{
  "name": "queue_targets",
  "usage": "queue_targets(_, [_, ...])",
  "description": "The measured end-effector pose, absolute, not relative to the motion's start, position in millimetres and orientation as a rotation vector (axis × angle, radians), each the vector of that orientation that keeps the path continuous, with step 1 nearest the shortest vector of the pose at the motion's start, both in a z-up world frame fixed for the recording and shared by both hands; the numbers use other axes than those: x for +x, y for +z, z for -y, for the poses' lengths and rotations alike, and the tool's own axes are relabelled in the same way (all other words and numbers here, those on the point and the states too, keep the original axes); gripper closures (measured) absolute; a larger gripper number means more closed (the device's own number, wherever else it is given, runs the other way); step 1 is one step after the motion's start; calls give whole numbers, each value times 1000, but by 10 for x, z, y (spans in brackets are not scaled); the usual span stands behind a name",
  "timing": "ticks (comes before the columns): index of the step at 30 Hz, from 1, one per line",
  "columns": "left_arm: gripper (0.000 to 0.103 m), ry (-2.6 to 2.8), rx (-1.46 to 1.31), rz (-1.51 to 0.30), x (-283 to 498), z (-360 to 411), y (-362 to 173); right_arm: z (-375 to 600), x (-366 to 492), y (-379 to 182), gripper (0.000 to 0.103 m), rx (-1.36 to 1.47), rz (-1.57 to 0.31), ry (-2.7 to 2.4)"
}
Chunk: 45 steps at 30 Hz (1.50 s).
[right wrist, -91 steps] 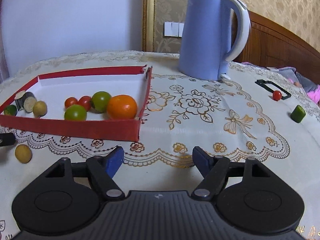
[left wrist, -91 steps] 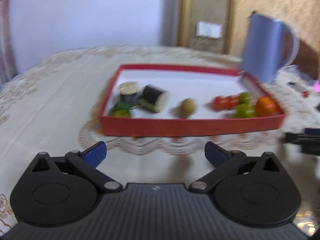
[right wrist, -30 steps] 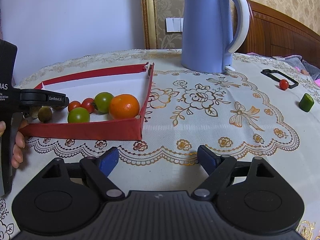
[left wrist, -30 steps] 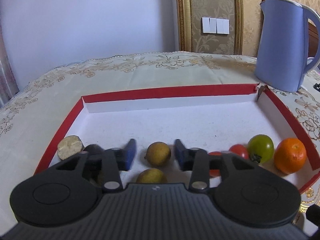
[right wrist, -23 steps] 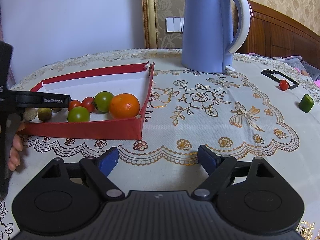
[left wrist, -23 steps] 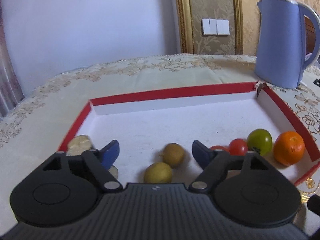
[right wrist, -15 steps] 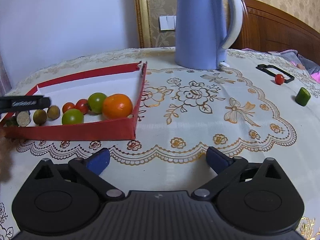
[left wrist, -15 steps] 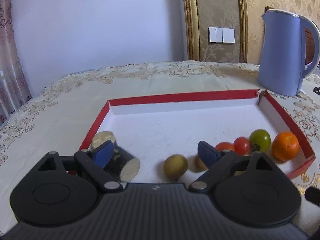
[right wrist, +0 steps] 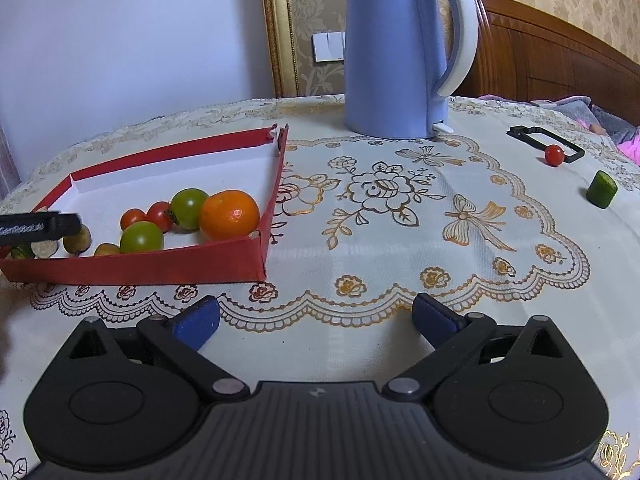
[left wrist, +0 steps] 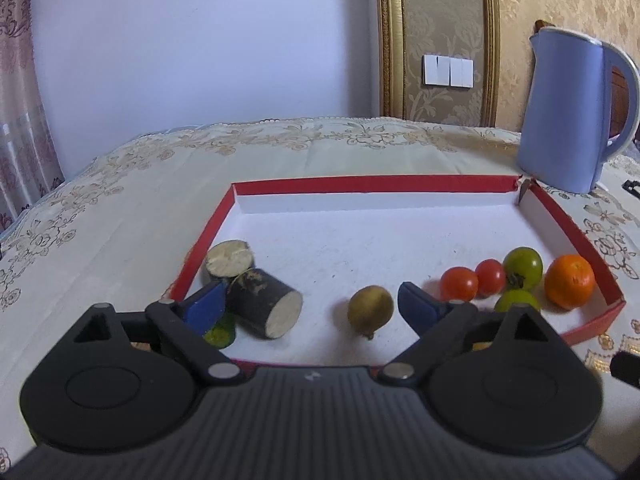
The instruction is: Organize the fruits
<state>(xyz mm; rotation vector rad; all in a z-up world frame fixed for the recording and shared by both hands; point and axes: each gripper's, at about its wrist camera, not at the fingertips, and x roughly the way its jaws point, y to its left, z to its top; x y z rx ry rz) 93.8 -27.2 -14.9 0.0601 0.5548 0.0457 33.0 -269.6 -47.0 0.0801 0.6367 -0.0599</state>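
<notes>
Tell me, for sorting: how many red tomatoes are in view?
3: two side by side in the tray, one on the cloth by the black frame. Others may be hidden.

Tray (left wrist: 568, 222) back half bare, fruit along front wall, kettle (right wrist: 394, 52) behind

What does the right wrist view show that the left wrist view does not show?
Only the right wrist view shows a red cherry tomato and a green cucumber piece lying outside the red tray. Only the left wrist view shows the two dark cylinder pieces clearly. Both show the tray, the orange, and the blue kettle.
</notes>
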Motion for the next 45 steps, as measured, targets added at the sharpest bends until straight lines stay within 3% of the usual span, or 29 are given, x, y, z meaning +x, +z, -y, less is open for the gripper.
queue_targets(4, [5,47,51,-533,839,220,-111,2721,318,-464,0,94,-631,-85])
queue_targets(18, [5,7,40,-551,600,177,-62,2259,126,-320,0,2,-511,-127])
queue_targets(21, [0,1,25,-540,459,120,-33,2121,68,-234,0,-21,-477,-113])
queue_targets(45, [0,-38,53,-530,-244,165,78,1777,-120,-242,0,-6,-482,-36])
